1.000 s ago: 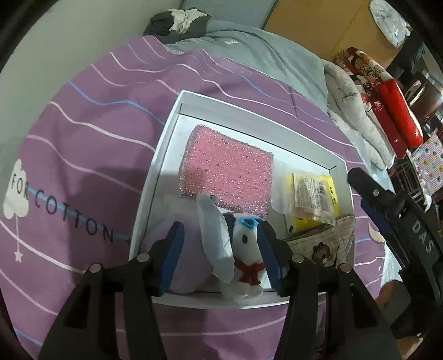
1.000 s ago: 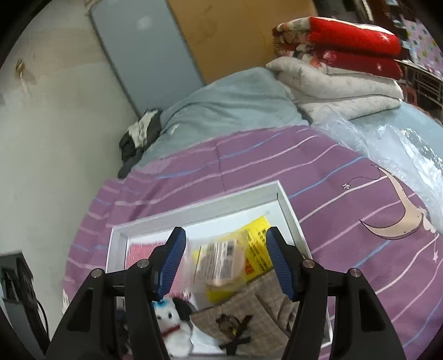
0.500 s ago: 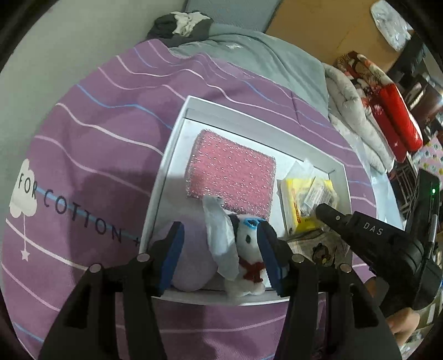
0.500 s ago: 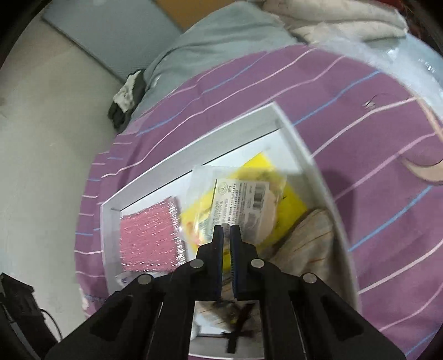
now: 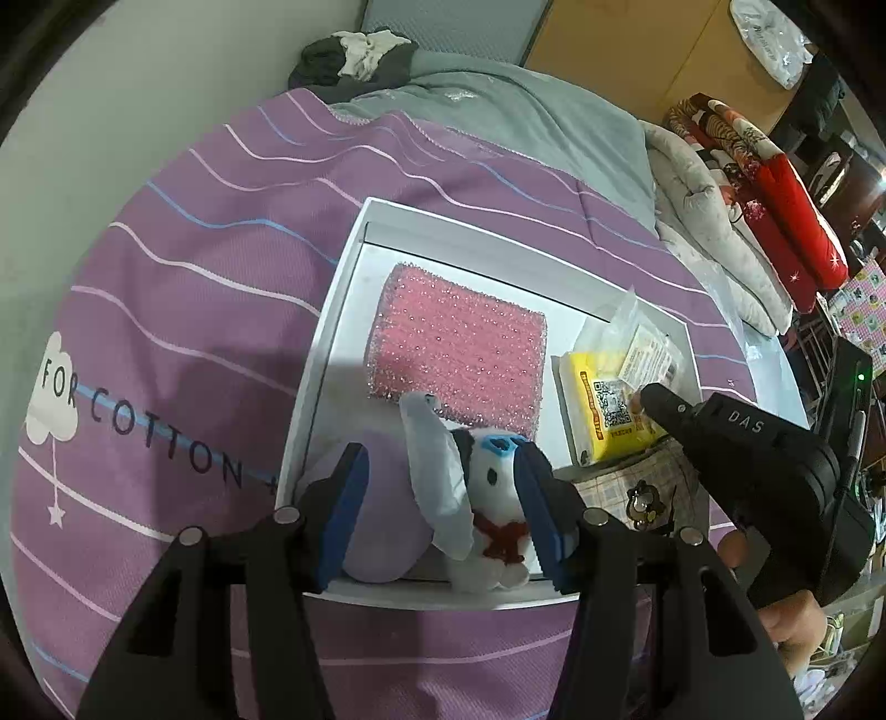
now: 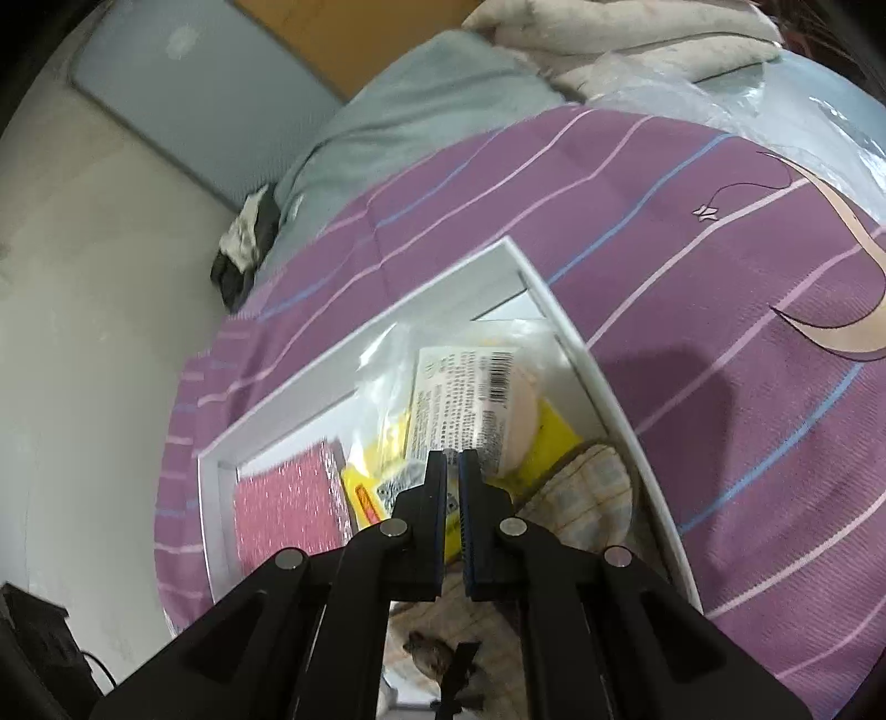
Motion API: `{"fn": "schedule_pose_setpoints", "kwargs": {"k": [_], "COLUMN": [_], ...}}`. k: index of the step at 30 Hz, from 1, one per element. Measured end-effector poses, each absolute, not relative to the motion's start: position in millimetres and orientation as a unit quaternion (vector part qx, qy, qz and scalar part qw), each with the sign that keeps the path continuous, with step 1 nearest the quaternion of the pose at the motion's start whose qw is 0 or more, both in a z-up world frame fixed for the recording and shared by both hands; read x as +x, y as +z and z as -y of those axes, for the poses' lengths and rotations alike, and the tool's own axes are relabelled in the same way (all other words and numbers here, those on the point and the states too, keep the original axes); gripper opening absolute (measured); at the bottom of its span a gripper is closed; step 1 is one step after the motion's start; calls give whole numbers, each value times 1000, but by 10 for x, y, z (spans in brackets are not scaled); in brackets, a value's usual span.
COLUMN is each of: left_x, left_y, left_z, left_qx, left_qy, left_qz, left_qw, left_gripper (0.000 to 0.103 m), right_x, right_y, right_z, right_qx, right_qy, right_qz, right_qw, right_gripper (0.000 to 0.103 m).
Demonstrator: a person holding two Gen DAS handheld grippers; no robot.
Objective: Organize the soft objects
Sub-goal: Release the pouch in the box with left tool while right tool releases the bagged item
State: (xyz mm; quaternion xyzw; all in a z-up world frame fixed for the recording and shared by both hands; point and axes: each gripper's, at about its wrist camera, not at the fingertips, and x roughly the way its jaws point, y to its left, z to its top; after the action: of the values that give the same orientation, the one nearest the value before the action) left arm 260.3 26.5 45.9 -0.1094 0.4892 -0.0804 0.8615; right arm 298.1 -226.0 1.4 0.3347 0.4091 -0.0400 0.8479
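A white tray (image 5: 498, 238) (image 6: 354, 354) lies on the bed. It holds a pink sponge (image 5: 459, 349) (image 6: 288, 515), a yellow packet (image 5: 603, 410) and a plaid pouch (image 5: 637, 482). On the packet lies a clear plastic bag (image 5: 642, 343) (image 6: 465, 393) with a label. My left gripper (image 5: 443, 451) hovers at the tray's near edge. Its pads press on a white plush dog (image 5: 493, 487) and a lavender soft piece (image 5: 387, 515) beside it. My right gripper (image 6: 453, 453) (image 5: 645, 396) is shut, tips at the bag's near edge. Whether film is pinched is unclear.
A purple striped bedspread (image 5: 194, 277) surrounds the tray. A grey blanket (image 5: 498, 111) and dark clothes (image 5: 354, 50) lie beyond it by the wall. Folded red and grey quilts (image 5: 775, 194) are stacked at the right. A hand (image 5: 792, 626) holds the right gripper.
The right gripper went from open to shut, rolled and came down onto the plastic bag. The bag shifted toward the tray's far right wall. The left gripper and plush stayed put.
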Motion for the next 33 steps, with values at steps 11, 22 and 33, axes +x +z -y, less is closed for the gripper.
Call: {"fn": "schedule_pose_setpoints", "kwargs": {"k": [11, 22, 33], "left_x": [2571, 2562, 2564], "left_y": [480, 487, 438], "left_z": [-266, -260, -134], "left_qx": [-115, -110, -83], "left_qy": [-83, -80, -79], "left_qz": [-480, -478, -506], "left_qw": [866, 868, 855], "left_gripper": [56, 56, 56], "right_x": [2877, 2984, 2779], "right_y": [117, 39, 223], "right_z": [2351, 2321, 2255], "right_qx": [355, 333, 269], "right_qy": [-15, -53, -66], "right_qz": [-451, -421, -473], "right_qw": [818, 842, 836], "right_gripper": [4, 3, 4]}}
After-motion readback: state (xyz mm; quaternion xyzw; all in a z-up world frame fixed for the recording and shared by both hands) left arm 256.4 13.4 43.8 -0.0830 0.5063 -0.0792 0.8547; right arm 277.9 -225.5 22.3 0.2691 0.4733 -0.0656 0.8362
